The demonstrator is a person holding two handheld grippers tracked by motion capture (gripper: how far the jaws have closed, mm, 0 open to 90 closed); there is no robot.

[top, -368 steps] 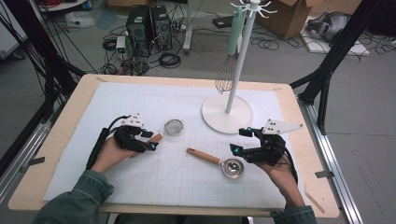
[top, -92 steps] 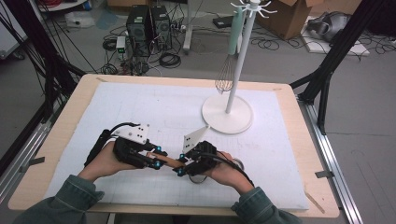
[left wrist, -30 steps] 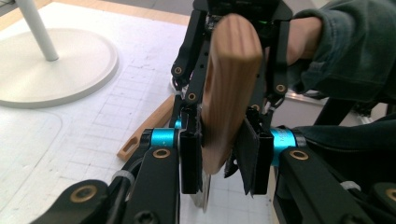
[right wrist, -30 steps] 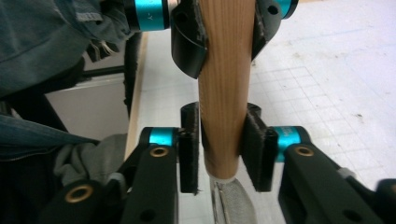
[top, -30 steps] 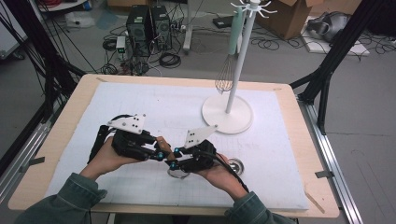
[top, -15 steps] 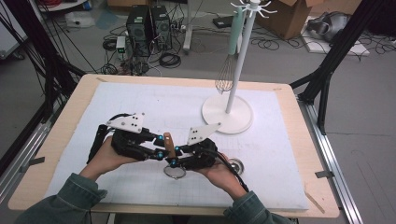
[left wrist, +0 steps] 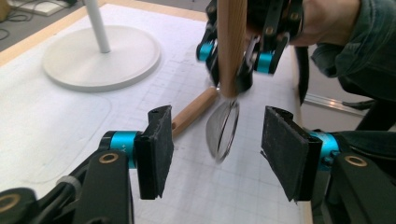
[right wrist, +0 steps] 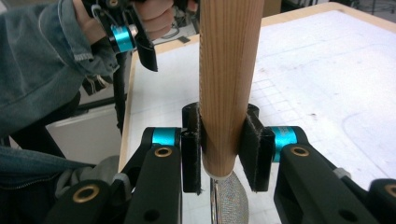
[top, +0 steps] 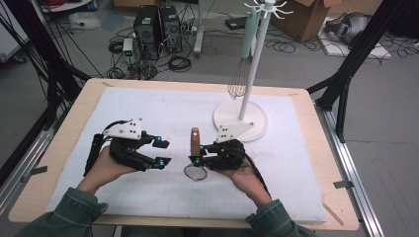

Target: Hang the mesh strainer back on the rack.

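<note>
At the lower left of the high view, the left gripper [top: 163, 152] rests low over the white mat [top: 148, 106], held in the person's left hand [top: 106, 168]. Its jaws stand wide apart with nothing between them; in the left gripper view the two black pads [left wrist: 156, 151] frame an open gap, and the strainer [left wrist: 224, 128] hangs beyond that gap, well clear of both pads.

Toward the middle of the high view, the strainer [top: 195, 158] stands nearly upright: its wooden handle [top: 195, 140] points up and away, and its round mesh bowl [top: 196, 173] sits low, at or just above the mat. The right gripper [top: 197, 159], just right of centre and held in the person's right hand [top: 242, 173], is clamped on the lower end of that handle. In the right gripper view both pads [right wrist: 254, 151] press against the sides of the wooden handle [right wrist: 229, 70] close to where it meets the mesh [right wrist: 229, 198].

In the left gripper view a second wooden handle [left wrist: 194, 112] lies flat on the mat, just behind the hanging mesh.

At the upper right of the high view, a white stand [top: 242, 121] rises from its round base, with a whisk [top: 238, 84] hanging from it, well apart from both grippers.
</note>
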